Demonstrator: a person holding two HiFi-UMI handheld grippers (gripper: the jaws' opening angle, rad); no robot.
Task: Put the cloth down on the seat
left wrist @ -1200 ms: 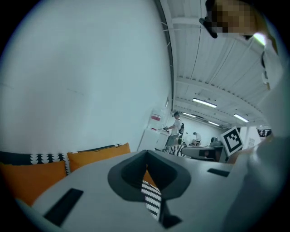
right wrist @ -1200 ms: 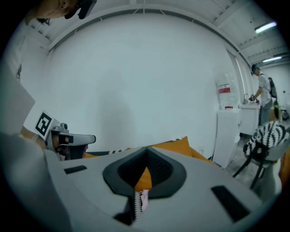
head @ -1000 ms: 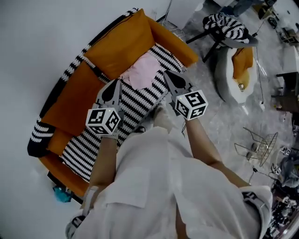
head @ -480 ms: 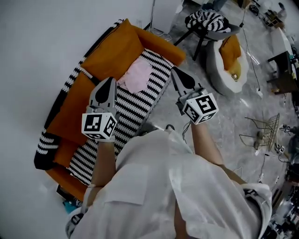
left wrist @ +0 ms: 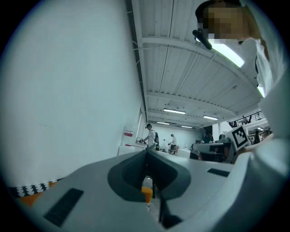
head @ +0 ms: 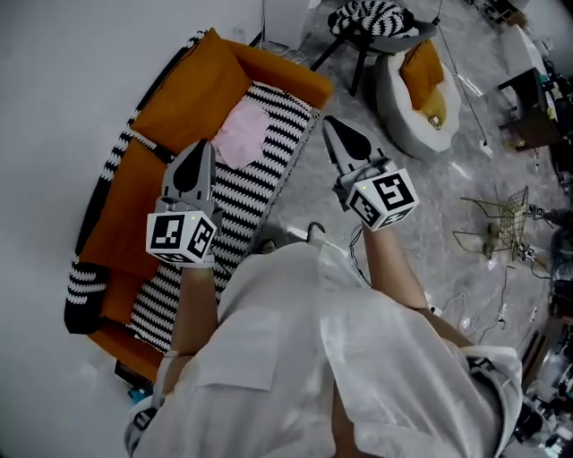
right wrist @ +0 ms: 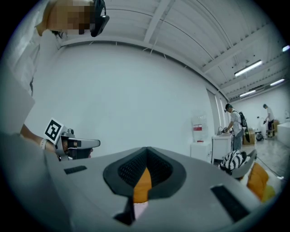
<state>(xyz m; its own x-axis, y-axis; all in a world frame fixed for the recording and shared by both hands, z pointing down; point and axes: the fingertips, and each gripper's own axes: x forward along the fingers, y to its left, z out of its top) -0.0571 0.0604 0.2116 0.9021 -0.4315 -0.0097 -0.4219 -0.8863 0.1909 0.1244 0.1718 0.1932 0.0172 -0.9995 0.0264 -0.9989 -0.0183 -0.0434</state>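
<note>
A pink cloth (head: 240,134) lies spread on the black-and-white striped seat (head: 269,165) of an orange sofa (head: 192,89). My left gripper (head: 202,152) hangs over the seat just left of the cloth, shut and empty. My right gripper (head: 331,127) is over the floor past the seat's right edge, also shut with nothing in it. In the left gripper view the left gripper (left wrist: 146,154) points level into the room. In the right gripper view the right gripper (right wrist: 147,152) shows its jaws together, with orange sofa and a bit of pink cloth (right wrist: 139,209) seen in the slit below.
A white wall runs behind the sofa. A striped chair (head: 372,18) and a white round seat with an orange cushion (head: 416,85) stand on the marbled floor to the right. A wire basket (head: 501,237) sits further right. People (right wrist: 234,124) stand far off.
Both grippers have drawn back and away from the cloth, which stays on the seat. The right gripper has moved from over the seat to over the floor. Both stay shut.
</note>
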